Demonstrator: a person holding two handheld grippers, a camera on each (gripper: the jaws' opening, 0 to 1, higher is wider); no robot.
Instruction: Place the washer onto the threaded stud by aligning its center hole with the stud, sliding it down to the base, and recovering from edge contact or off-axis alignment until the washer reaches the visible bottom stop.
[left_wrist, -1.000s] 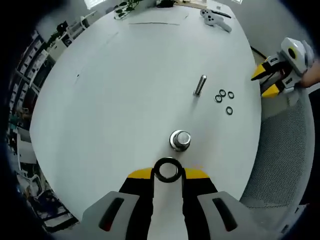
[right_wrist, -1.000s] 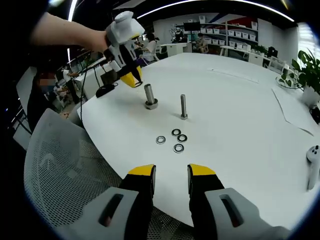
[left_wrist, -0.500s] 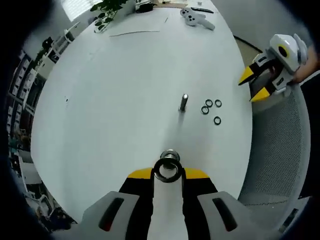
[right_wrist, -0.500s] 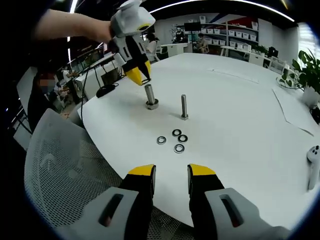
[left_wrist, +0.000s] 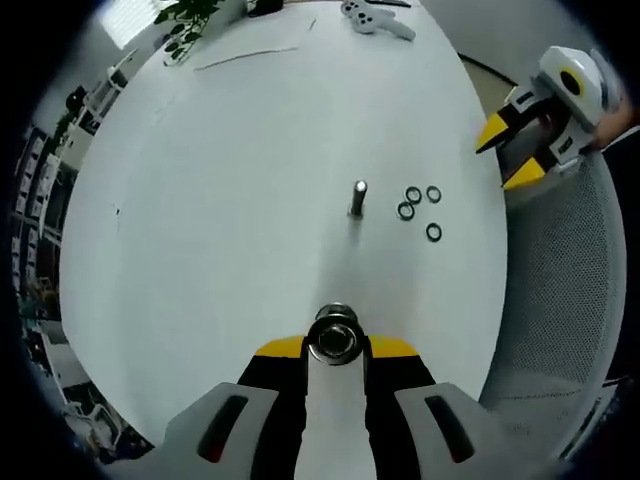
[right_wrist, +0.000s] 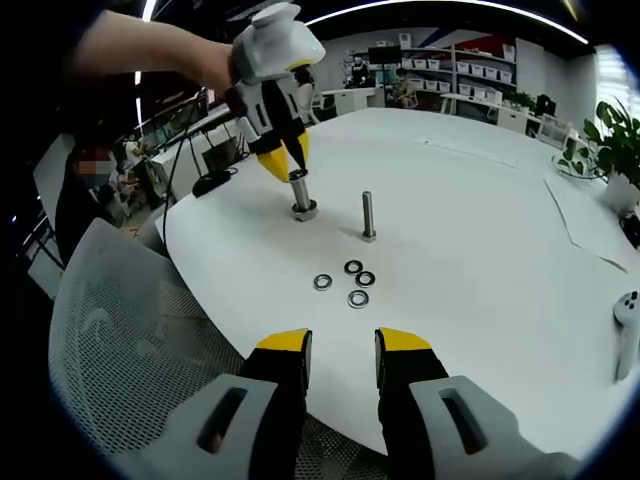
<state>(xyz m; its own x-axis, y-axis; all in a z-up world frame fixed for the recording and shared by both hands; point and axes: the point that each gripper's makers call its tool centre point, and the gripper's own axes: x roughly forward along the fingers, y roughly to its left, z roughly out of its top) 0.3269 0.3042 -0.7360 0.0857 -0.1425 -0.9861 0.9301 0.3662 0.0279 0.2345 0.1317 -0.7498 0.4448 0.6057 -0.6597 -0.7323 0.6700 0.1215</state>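
A: Where is the small dark metal ring washer (left_wrist: 335, 341) right now?

B: In the left gripper view it sits pinched by its rim at the tips of the left gripper (left_wrist: 336, 347), whose yellow-tipped fingers (left_wrist: 280, 347) are closed onto it from either side. It lies right over the top of the thick steel threaded stud (right_wrist: 298, 192), so from that view the stud end shows through the centre hole.

A: And from the other side?

B: The right gripper view shows the left gripper held nose-down on the stud, which stands at about 11 o'clock on the round white table (right_wrist: 480, 240). The right gripper (right_wrist: 343, 343) hangs at the table's near edge, its fingers a modest gap apart with nothing between them.

A: How should the washer behave?

B: My guess is light, rigid and slick: thin metal that won't flex, so any tilt will likely make its inner edge catch on the threads. Holding it by opposite points of the outer rim, as now, keeps the hole free and the ring level.

A: Anything nearby?

B: A thinner steel bolt (right_wrist: 368, 215) stands at 1 o'clock of the stud, with four spare washers (right_wrist: 349, 281) loose on the table nearer the right gripper.
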